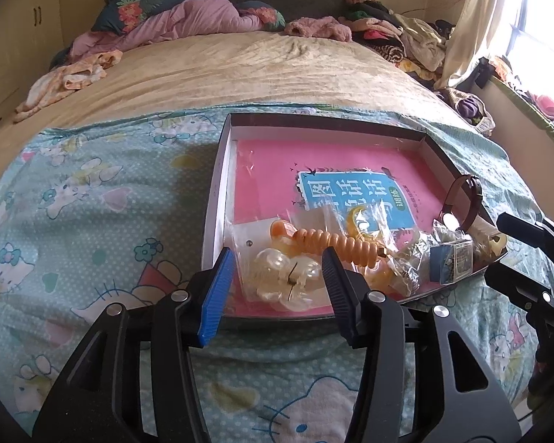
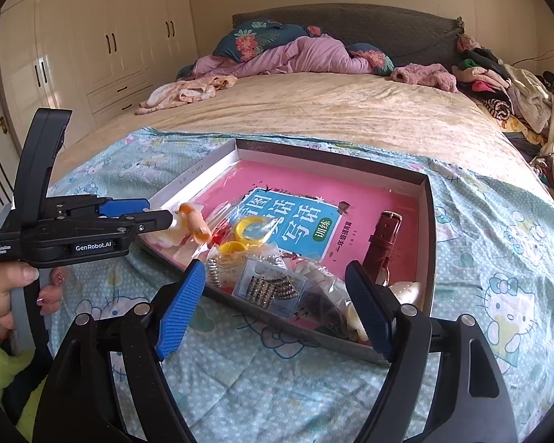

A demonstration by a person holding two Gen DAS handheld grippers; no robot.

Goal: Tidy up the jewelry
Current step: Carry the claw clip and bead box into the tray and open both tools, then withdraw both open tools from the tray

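Note:
A shallow box lies on the bed with a pink book inside. Jewelry is piled at its near edge: a clear hair clip in a bag, an orange spiral band, yellow rings, a bagged dark beaded piece, a brown-strapped watch and a cream shell clip. My left gripper is open, its fingers either side of the clear hair clip. My right gripper is open over the beaded piece; its body shows in the left wrist view.
A Hello Kitty sheet covers the near bed, a beige blanket lies beyond. Piled clothes and pillows sit at the headboard. Wardrobes stand at left, a window at right.

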